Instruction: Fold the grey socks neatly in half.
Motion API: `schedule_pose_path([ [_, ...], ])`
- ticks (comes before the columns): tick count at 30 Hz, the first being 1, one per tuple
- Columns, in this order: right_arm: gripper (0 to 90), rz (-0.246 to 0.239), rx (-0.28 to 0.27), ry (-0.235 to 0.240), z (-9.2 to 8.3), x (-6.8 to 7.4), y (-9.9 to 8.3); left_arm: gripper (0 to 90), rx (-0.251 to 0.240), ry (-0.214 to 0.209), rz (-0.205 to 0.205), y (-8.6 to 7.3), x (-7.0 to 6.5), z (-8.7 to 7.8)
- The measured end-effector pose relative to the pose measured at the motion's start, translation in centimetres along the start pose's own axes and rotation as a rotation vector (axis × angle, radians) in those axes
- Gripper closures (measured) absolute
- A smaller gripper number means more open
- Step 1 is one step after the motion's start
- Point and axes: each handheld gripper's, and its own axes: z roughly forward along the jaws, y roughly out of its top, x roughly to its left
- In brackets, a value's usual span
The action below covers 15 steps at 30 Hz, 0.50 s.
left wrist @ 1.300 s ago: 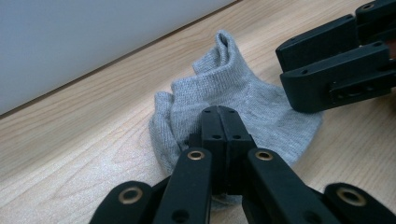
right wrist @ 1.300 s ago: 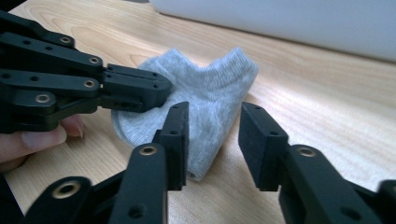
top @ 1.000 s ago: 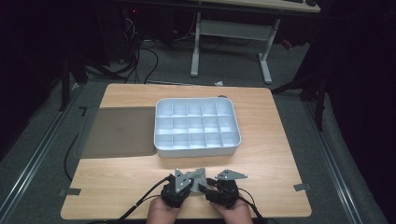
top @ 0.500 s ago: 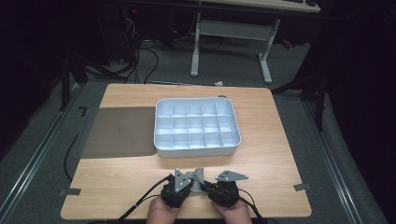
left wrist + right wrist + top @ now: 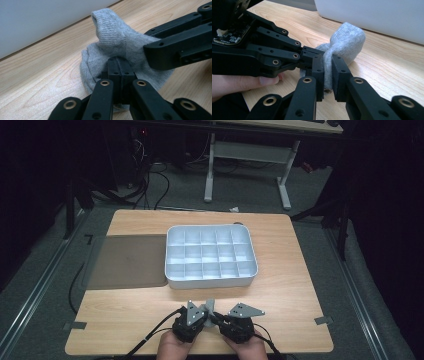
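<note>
**A:** What is happening at the near edge of the pale wooden counter (image 5: 280,245)?

**B:** Two hand-held black grippers are working on a small grey knitted sock (image 5: 344,42), bunched into a soft lump. It is lying near the middle of the counter's near edge, just in front of a white plastic tray of square compartments (image 5: 211,255). The left gripper (image 5: 121,72) is pinching the sock's lower fold with its jaws pressed together. The right gripper (image 5: 327,72) has just been closing its jaws, and they are now clamping a thin upright fold of the same sock.

**A:** How should this step be handled?

**B:** Probably by pulling gently and evenly, since ribbed knit is stretching and slipping easily; both grips should be staying deep on the fabric, not on a loose edge.

**A:** Anything else nearby?

**B:** A flat dark grey mat (image 5: 127,262) is lying at the counter's left edge, touching the tray.
</note>
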Motion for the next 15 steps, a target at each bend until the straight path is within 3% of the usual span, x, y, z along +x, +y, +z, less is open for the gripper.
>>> schedule_pose_path([
  [3, 77.8, -0.013, 0.005, -0.021, -0.2, -0.2, -0.1, 90.0, 0.0, -0.001, 0.0, 0.0, 0.0, 0.0],
  [10, 71.7, 0.027, -0.039, -0.033, -1.7, -1.5, 0.1, 90.0, 0.0, -0.002, -0.002, 0.0, 0.0, 0.0],
  [14, 78.7, 0.052, -0.039, -0.078, -1.9, -2.8, 0.1, 90.0, 0.0, -0.002, -0.001, 0.0, 0.0, 0.0],
  [15, 85.7, 0.029, 0.009, -0.114, -1.2, -2.8, 0.0, 90.0, 0.0, 0.0, 0.0, 0.0, 0.0, 0.0],
])
